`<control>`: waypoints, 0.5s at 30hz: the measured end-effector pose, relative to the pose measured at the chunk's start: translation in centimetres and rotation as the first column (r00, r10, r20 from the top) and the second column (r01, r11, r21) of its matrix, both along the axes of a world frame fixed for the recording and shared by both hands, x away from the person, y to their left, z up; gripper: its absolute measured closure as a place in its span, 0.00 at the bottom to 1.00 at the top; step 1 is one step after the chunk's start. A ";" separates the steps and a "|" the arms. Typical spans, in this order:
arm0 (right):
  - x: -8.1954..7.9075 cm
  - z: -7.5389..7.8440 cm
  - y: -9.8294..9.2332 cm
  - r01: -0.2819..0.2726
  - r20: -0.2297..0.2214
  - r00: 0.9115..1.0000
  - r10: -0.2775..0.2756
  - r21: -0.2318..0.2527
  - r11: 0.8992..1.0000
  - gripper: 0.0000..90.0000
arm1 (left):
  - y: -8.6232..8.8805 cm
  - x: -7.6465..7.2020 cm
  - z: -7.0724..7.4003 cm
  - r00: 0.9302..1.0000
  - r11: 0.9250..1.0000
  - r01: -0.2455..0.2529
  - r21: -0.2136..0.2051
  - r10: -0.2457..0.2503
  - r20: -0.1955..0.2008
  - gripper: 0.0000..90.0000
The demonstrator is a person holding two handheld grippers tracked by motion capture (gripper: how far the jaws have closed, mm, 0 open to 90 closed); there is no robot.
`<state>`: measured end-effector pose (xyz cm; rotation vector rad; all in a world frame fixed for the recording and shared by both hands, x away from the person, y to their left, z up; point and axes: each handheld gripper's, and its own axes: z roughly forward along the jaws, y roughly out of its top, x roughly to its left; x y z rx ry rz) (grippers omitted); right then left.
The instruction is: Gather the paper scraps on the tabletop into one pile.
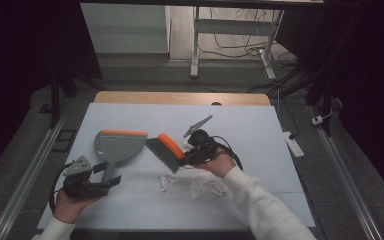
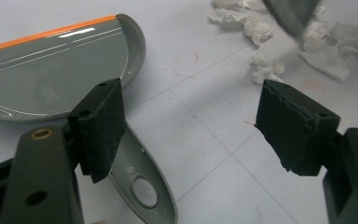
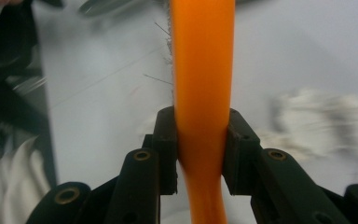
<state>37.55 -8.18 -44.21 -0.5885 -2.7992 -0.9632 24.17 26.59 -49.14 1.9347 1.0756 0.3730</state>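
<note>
Roughly mid-desk: one dustpan [image 1: 118,144], one brush [image 1: 167,151], perhaps three crumpled paper scraps [image 1: 203,186], blurry. Right gripper [image 1: 196,150] clenches the brush's orange handle; left gripper [image 1: 111,181] gapes around the dustpan handle [image 2: 142,186], partly hidden.

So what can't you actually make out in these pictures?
- Brush bristles: the orange handle hides them in the right gripper view.
- Paper scraps: blurred there by motion.
- Dustpan: cut off by the left edge of the left gripper view; its handle is partly behind a jaw.
- Paper scraps: too small to count in the high view.
</note>
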 end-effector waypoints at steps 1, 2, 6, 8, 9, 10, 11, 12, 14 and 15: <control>-0.5 -0.5 0.3 -0.020 -0.006 1.000 0.020 -0.003 1.000 0.78 | 0.0 0.0 0.0 1.000 1.000 -0.001 0.000 0.001 0.000 0.28; -1.3 -1.4 0.8 -0.052 -0.032 0.998 0.052 -0.019 0.998 0.78 | 0.0 0.0 0.0 1.000 1.000 -0.002 0.000 0.002 0.000 0.28; -2.4 -2.9 1.9 -0.101 -0.063 0.993 0.097 -0.053 0.994 0.78 | 0.0 0.1 0.0 1.000 1.000 -0.002 0.001 0.002 -0.002 0.28; -2.4 -3.4 2.2 -0.100 -0.069 0.993 0.094 -0.085 0.991 0.78 | 0.0 0.1 -0.1 1.000 1.000 -0.003 0.004 0.003 -0.002 0.28; -2.4 -3.4 2.2 -0.100 -0.069 0.993 0.094 -0.085 0.991 0.78 | 0.0 0.1 -0.1 1.000 1.000 -0.003 0.003 0.003 -0.003 0.28; -2.3 -3.5 2.3 -0.091 -0.060 0.995 0.085 -0.099 0.991 0.78 | 0.0 0.1 -0.1 1.000 1.000 -0.003 0.003 0.004 -0.003 0.28; -2.0 -3.5 2.2 -0.075 -0.052 0.996 0.070 -0.106 0.992 0.78 | 0.0 0.1 -0.1 1.000 1.000 -0.004 0.003 0.004 -0.003 0.28; -1.6 -3.5 2.0 -0.057 -0.042 0.998 0.052 -0.118 0.991 0.78 | 0.1 0.1 -0.1 1.000 1.000 -0.005 0.003 0.005 -0.004 0.28; -0.8 -3.3 1.4 -0.006 -0.002 1.000 0.006 -0.148 0.989 0.78 | 0.1 0.1 -0.1 1.000 1.000 -0.004 0.001 0.004 -0.004 0.28; -0.4 -3.2 1.0 0.015 0.002 1.000 -0.015 -0.153 0.988 0.78 | 0.1 0.1 -0.1 1.000 1.000 -0.004 0.001 0.004 -0.005 0.28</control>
